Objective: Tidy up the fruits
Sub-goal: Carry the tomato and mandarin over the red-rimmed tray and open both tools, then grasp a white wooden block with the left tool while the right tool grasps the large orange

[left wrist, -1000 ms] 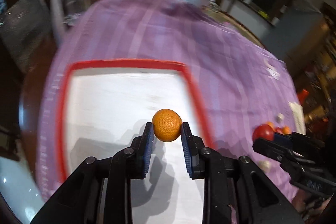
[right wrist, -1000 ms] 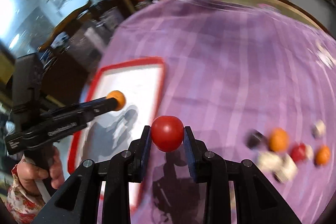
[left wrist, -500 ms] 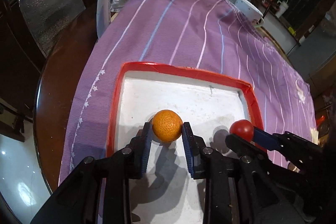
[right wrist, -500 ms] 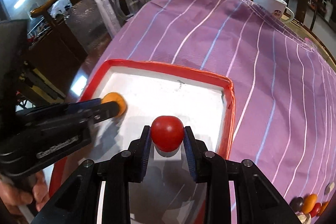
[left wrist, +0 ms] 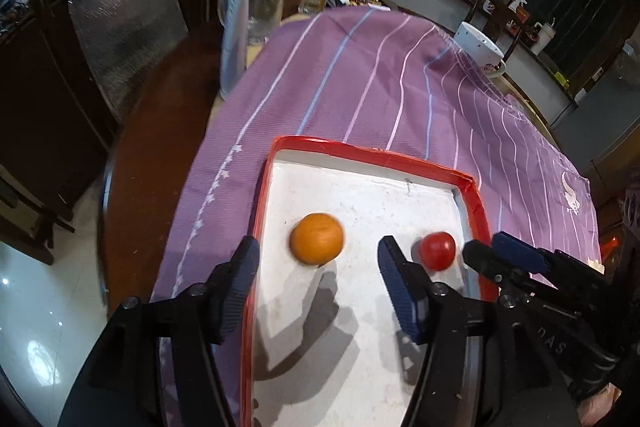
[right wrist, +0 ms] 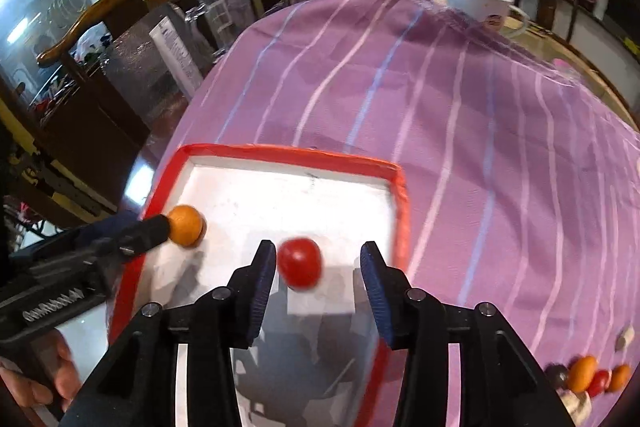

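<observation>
Left wrist view: my left gripper [left wrist: 316, 259] has its jaws spread wide, holding nothing. The orange [left wrist: 317, 244] sits between the two blue pads, clear of both, a little closer to the right pad; its outline is slightly blurred. It is on the white floor of the red-rimmed tray [left wrist: 360, 157], near the tray's left rim.

The tomato [left wrist: 437, 251] is also on the tray floor, to the right of the orange and apart from it, near the right rim. My right gripper [left wrist: 480, 255] enters from the right edge of this view, its tip just beside the tomato.

Right wrist view: my right gripper [right wrist: 318, 271] is wide open too, gripping nothing. The tomato [right wrist: 300, 262] lies between the fingers, much closer to the left pad; contact with that pad I cannot tell, as the fruit is blurred. The orange [right wrist: 185, 225] sits near the tray's [right wrist: 288, 151] left rim, with the tip of my left gripper [right wrist: 160, 227] against its near side in this view.

The tray rests on a purple striped cloth [right wrist: 460, 107]. At the lower right of that cloth, well apart from the tray, lies a small cluster of fruits [right wrist: 592, 375], orange, red and dark, with pale pieces beside them. A white cup [right wrist: 478, 1] stands at the cloth's far edge.
</observation>
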